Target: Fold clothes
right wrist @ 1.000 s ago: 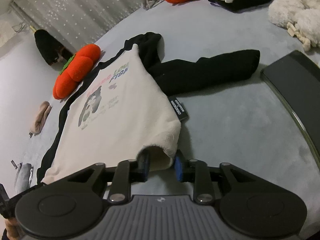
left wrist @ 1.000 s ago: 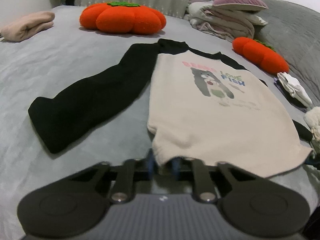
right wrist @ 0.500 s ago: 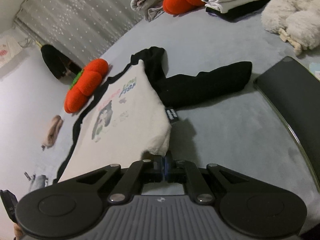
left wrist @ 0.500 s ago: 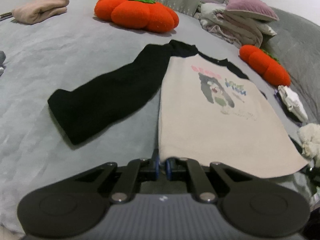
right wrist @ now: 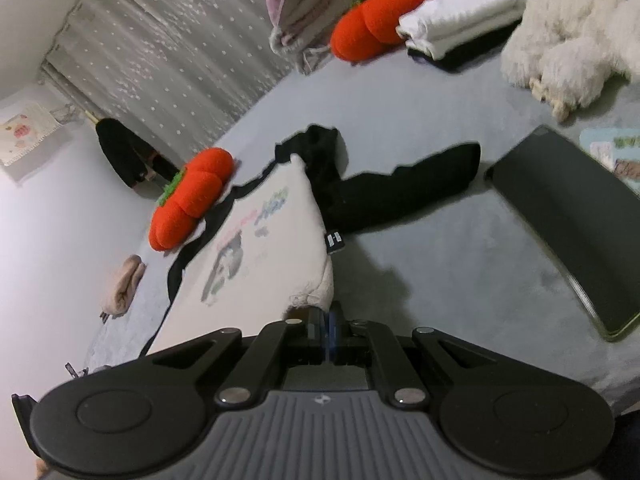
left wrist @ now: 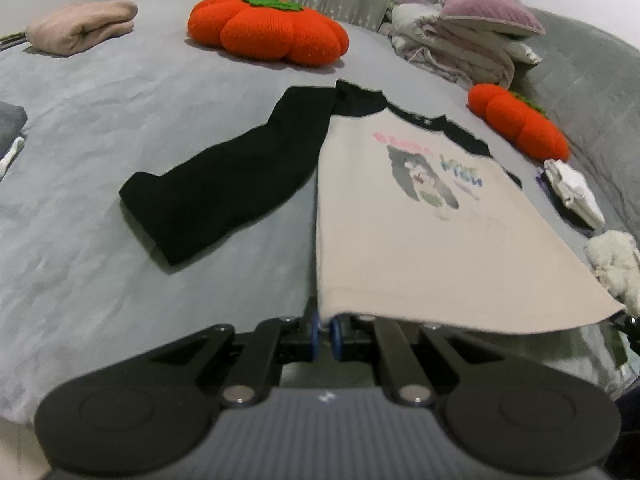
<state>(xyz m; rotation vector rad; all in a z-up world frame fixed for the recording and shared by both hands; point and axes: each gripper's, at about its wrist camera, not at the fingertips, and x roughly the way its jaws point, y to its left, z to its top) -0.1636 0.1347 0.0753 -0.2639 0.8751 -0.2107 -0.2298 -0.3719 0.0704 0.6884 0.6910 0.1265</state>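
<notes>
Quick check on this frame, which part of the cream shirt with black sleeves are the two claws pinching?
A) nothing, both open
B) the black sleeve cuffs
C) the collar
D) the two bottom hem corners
D: the left claw and the right claw are each shut on a bottom hem corner of the cream shirt with black sleeves; its collar and sleeves lie far off on the grey bed cover.
</notes>
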